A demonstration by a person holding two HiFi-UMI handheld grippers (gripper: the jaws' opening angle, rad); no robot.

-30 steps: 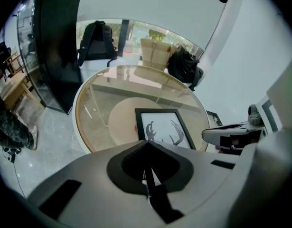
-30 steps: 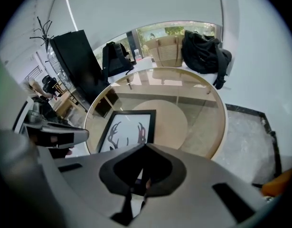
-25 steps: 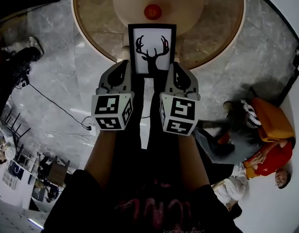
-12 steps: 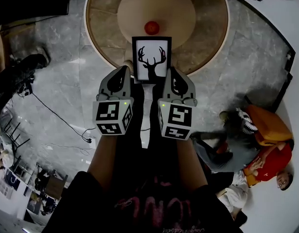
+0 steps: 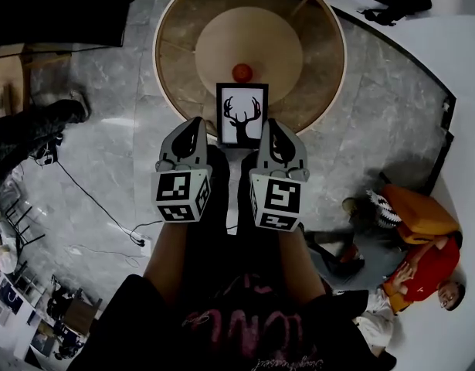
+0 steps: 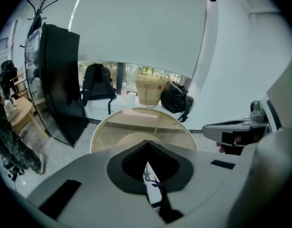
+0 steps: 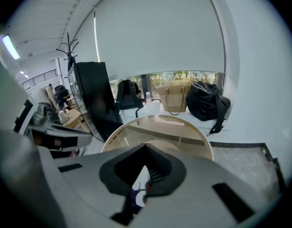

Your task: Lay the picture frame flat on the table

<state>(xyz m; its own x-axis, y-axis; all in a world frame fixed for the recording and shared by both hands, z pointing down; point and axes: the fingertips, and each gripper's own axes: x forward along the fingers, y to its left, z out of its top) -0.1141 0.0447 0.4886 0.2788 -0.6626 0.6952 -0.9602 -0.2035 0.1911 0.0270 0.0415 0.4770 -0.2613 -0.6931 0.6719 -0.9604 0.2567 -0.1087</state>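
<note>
Over the last 1 second the picture frame (image 5: 242,114), clamped in the jaws of the left gripper (image 5: 195,130) and right gripper (image 5: 273,130), showed smaller and lower in the head view, and the round table (image 5: 324,52) and red ball (image 5: 242,72) beyond it shrank likewise, the table's whole rim coming into sight.

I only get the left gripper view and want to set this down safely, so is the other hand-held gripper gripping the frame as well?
Observer: Yes. The right hand-held gripper is shut on the right edge of the black-framed deer picture.
Operator: Anything on the table?
Observer: A small red ball lies on the round glass-topped table, just beyond the frame.
</note>
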